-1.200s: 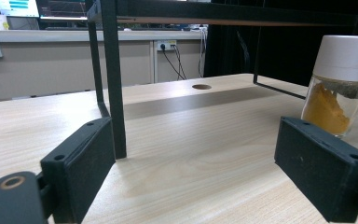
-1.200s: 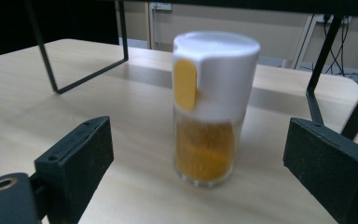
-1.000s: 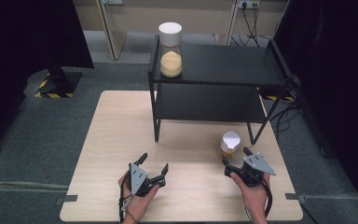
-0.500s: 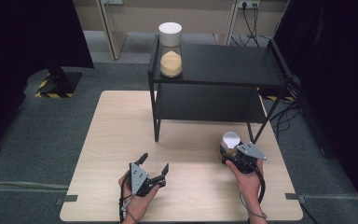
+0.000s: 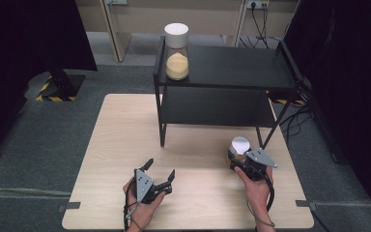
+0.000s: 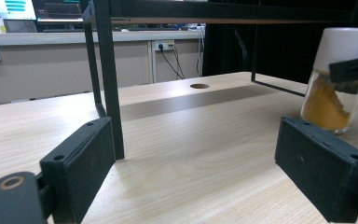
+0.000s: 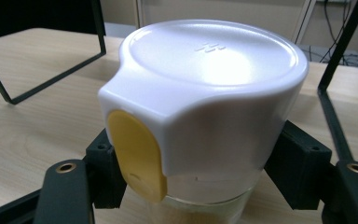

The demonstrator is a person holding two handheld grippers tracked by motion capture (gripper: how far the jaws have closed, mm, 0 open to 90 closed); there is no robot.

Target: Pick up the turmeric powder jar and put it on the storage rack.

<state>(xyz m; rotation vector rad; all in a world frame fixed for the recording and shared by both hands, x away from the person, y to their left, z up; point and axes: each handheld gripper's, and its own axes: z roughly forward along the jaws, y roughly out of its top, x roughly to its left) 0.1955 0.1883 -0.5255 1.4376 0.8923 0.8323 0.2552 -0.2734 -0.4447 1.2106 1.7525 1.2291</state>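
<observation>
Right gripper (image 5: 238, 162) has just closed on the white-lidded jar (image 7: 205, 107) — left gripper (image 5: 160, 172) gapes empty

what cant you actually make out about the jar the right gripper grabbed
- Jar, right gripper view: the glass body and its contents are cut off by the bottom edge and hidden under the white lid.
- Jar, high view: the right gripper covers its body.
- Lid emblem: too small to read.

Right gripper (image 5: 238, 159) just clamped — left gripper (image 5: 160, 170) agape
</observation>
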